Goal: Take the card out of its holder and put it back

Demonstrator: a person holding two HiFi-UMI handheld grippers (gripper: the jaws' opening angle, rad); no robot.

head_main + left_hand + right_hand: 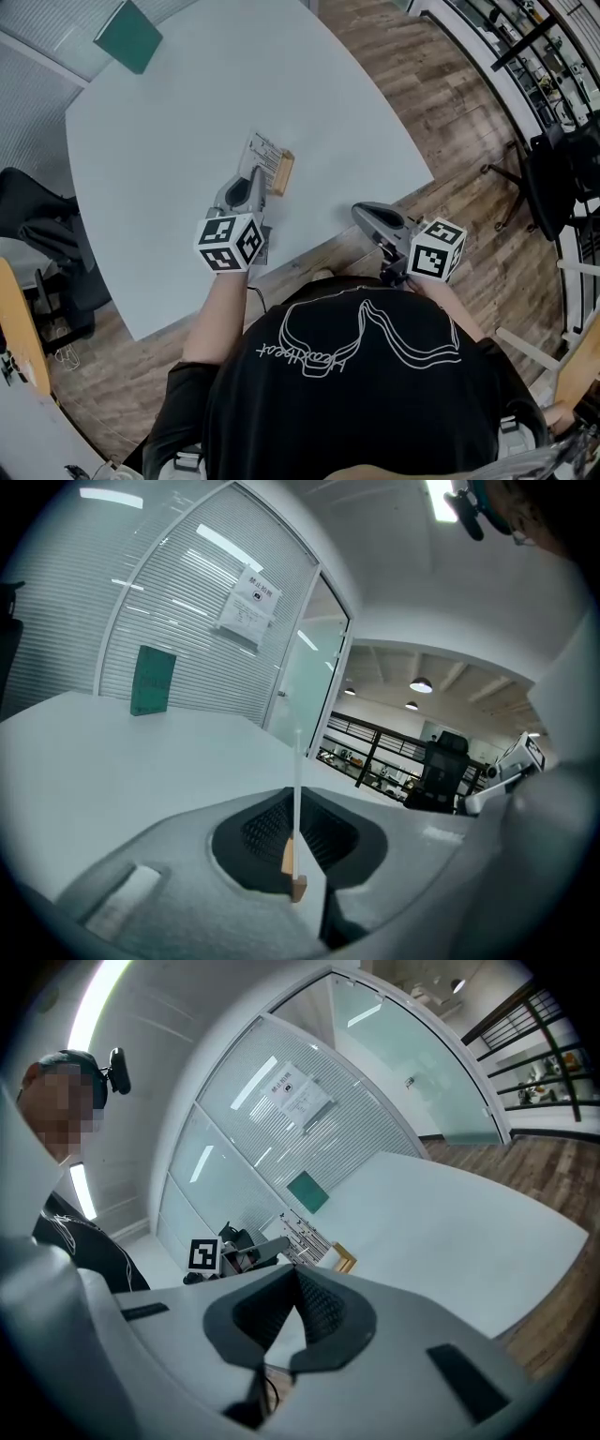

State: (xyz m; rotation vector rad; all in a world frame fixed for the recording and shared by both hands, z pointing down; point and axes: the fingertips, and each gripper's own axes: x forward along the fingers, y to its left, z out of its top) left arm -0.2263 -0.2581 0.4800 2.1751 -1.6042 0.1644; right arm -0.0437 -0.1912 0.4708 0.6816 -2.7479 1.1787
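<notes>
Wooden holder [281, 172] meets the card [262, 152], pinched by left hand-held gripper [251, 182] (right hand-held gripper [365, 214] clenched, empty).

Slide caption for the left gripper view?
Left gripper shut on the edge-on card, wooden holder at its base, white table beyond.

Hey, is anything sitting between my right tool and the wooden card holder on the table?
Nothing visible does. Only bare table lies between the right tool and the wooden holder. The left tool, shut on the card, sits on the holder's far side.
</notes>
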